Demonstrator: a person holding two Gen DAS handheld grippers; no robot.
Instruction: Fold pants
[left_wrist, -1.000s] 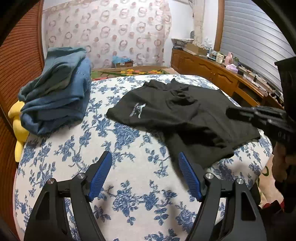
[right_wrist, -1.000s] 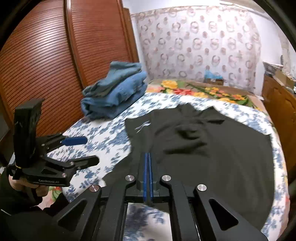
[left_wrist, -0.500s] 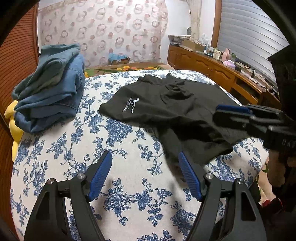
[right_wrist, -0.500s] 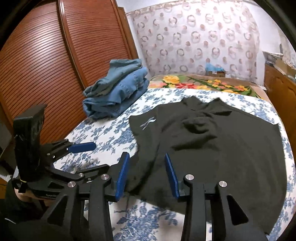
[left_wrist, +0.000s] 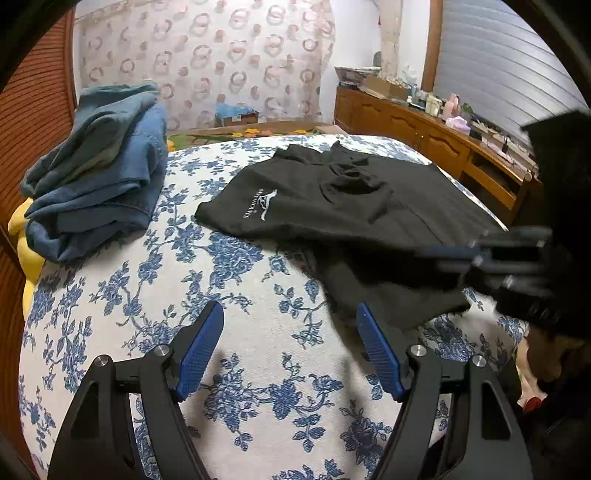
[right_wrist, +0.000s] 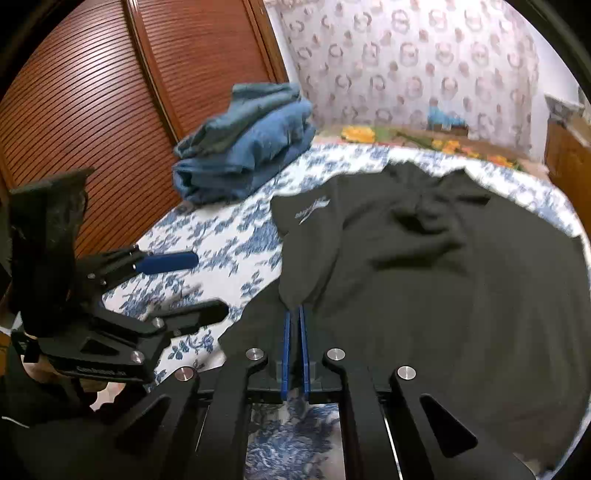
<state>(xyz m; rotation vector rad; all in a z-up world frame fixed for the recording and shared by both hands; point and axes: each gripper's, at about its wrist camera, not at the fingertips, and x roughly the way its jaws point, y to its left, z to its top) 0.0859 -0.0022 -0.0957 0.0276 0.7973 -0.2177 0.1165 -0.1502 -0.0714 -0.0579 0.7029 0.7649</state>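
A: Where are the pants?

B: The black pants (left_wrist: 354, 206) lie spread on the bed (left_wrist: 258, 369), on its blue-flowered white cover, toward the right half. A white logo shows near one edge. The cloth is rumpled near the middle, and one part is folded over another at the near edge.

A: What is the right gripper doing?

B: The right gripper (right_wrist: 294, 314) sits at the near edge of the pants. Its blue pads (right_wrist: 285, 350) are drawn almost together; the jaws have just been closing, and the tips meet a raised fold of the black cloth. It looks pinched there, with the fabric pulled up into a small peak at the tips.

A: And the left one?

B: The left gripper (left_wrist: 290, 343) hangs over bare bed cover, just beside the near corner of the pants. Its fingers (left_wrist: 199, 350) stand wide apart with nothing between them, only the flowered cover below.

A: Anything else on the bed?

B: A pile of folded blue jeans (left_wrist: 96, 177) rests at the far left, well apart from the pants, with something yellow (left_wrist: 26, 251) under its edge. A wooden dresser (left_wrist: 424, 129) runs along the right wall, cluttered on top, and slatted wooden doors (right_wrist: 92, 110) stand to the left of the bed.
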